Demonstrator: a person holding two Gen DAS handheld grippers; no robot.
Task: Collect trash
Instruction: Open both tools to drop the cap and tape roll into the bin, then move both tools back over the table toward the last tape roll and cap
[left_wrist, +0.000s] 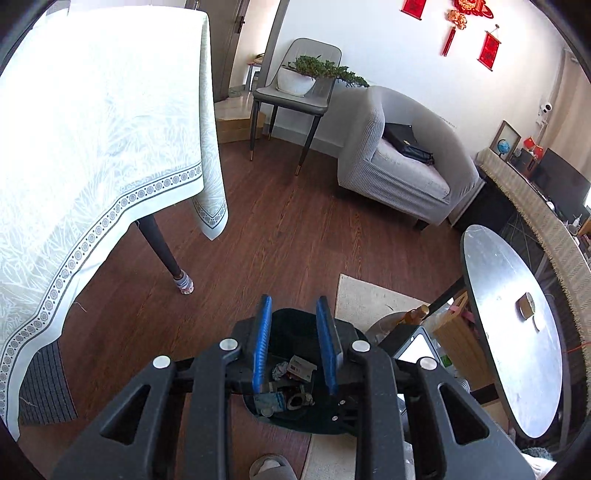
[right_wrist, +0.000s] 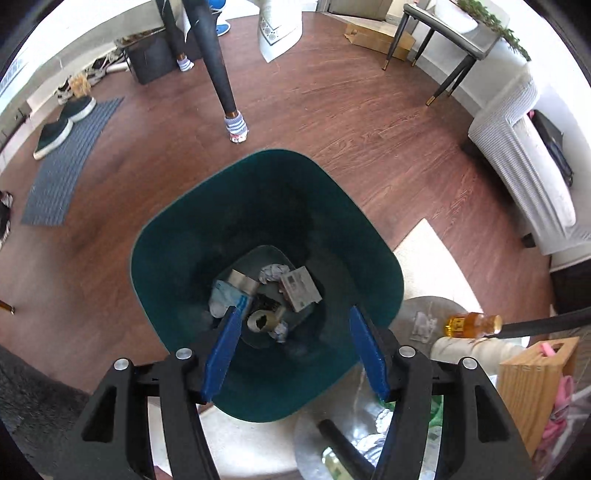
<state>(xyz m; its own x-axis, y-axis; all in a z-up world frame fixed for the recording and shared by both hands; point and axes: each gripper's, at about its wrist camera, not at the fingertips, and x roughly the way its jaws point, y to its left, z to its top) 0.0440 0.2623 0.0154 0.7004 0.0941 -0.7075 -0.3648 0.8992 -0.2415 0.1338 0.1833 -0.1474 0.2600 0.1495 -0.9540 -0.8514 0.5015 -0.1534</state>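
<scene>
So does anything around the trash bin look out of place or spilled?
Nothing looks spilled. The green bin stands upright on the floor, its trash all inside. One oddity: a flattened cardboard piece lies on the floor by the far wall.

Wood floor (left_wrist: 288, 229), white wall (left_wrist: 388, 48), gray armchair (left_wrist: 402, 162), clothed table (left_wrist: 96, 122) w/ daylight.

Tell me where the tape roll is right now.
The tape roll lies at the bottom of the green bin, low centre in the right wrist view, beside the small printed box and crumpled paper.
</scene>
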